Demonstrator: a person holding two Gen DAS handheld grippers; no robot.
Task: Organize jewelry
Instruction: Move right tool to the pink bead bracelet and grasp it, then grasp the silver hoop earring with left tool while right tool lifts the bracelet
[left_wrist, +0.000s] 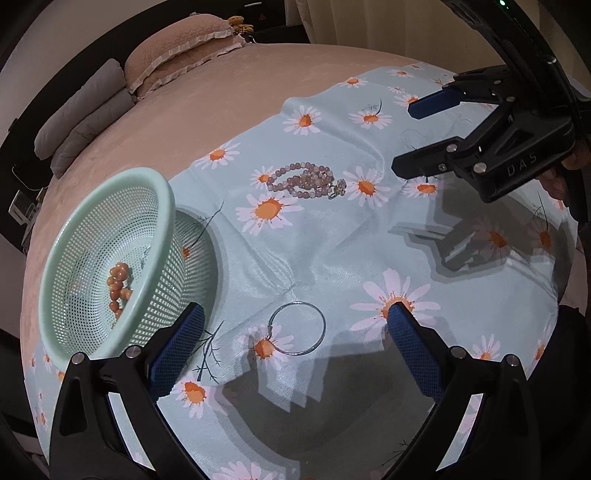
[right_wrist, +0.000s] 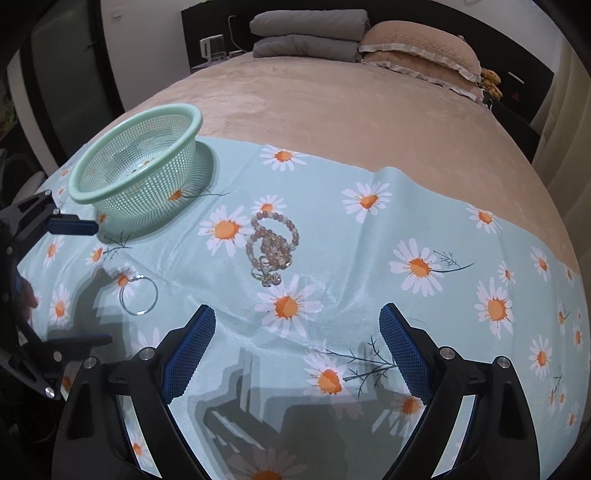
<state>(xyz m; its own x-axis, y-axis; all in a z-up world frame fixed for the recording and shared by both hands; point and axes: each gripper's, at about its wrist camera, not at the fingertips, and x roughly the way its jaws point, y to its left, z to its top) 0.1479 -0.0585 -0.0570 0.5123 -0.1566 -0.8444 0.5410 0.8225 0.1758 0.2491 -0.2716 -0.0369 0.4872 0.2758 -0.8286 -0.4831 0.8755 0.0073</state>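
On the daisy-print cloth both the left gripper and the right gripper hang with jaws wide apart and nothing between them. A thin wire bangle lies below the left one, a heap of pale pink bead bracelets beyond. Orange beads sit in the green mesh basket, half hidden by its wall; the ring-like trinket by the heap is too small to make out.

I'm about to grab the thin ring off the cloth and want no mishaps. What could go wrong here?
The thin silver hoop lies flat on the soft daisy cloth, so the open left gripper may pinch fabric with it. The light mesh basket sits beside the left finger and could be nudged, spilling the orange beads.
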